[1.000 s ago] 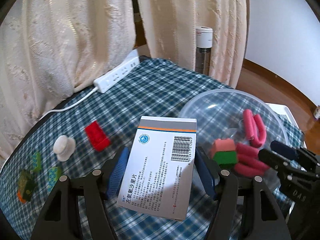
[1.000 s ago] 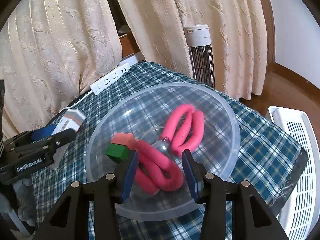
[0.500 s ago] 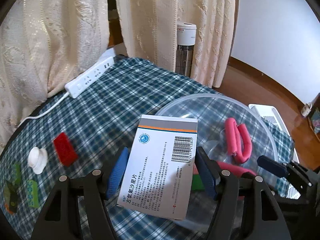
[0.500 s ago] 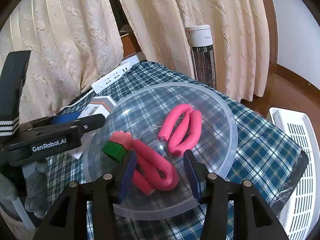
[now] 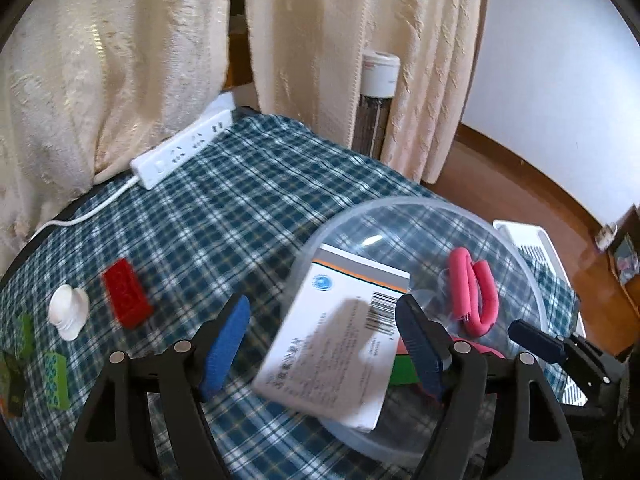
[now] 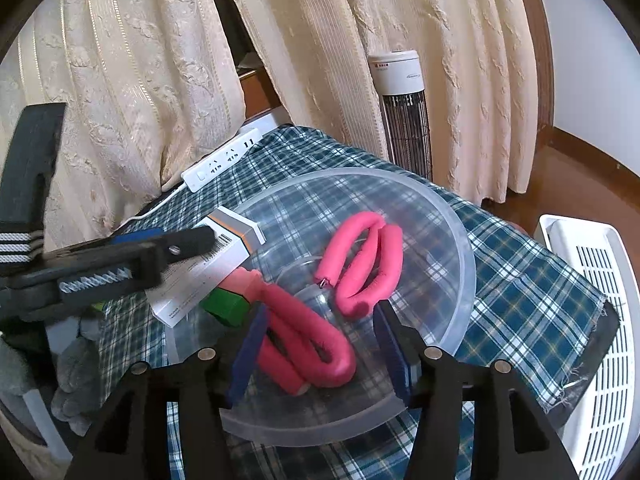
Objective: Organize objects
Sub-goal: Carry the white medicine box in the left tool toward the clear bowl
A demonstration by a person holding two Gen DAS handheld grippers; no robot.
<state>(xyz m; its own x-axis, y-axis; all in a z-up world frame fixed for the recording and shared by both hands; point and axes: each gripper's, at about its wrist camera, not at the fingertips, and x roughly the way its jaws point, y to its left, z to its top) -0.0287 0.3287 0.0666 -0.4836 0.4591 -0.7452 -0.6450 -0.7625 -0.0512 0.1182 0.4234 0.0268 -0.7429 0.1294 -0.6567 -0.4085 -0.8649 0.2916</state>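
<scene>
Counted: one medicine box [image 5: 336, 344] tilted over the clear bowl [image 5: 516, 248] rim at lower centre, loose between the just-opened left hand-held gripper [image 5: 324, 344]; two pink foam curlers [image 6: 360, 264] inside, one red brick [image 5: 126, 298] left on the tabletop [image 5: 248, 208]; right hand-held gripper [image 6: 316, 356] open, widening, clamping nothing.

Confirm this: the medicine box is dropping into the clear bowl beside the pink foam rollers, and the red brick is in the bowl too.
Not quite. The red brick lies on the plaid cloth outside the clear bowl, as the left wrist view shows. The rest holds: the medicine box sits tilted over the bowl's rim, free of the left gripper, whose jaws have just been opening, near the pink foam rollers.
</scene>
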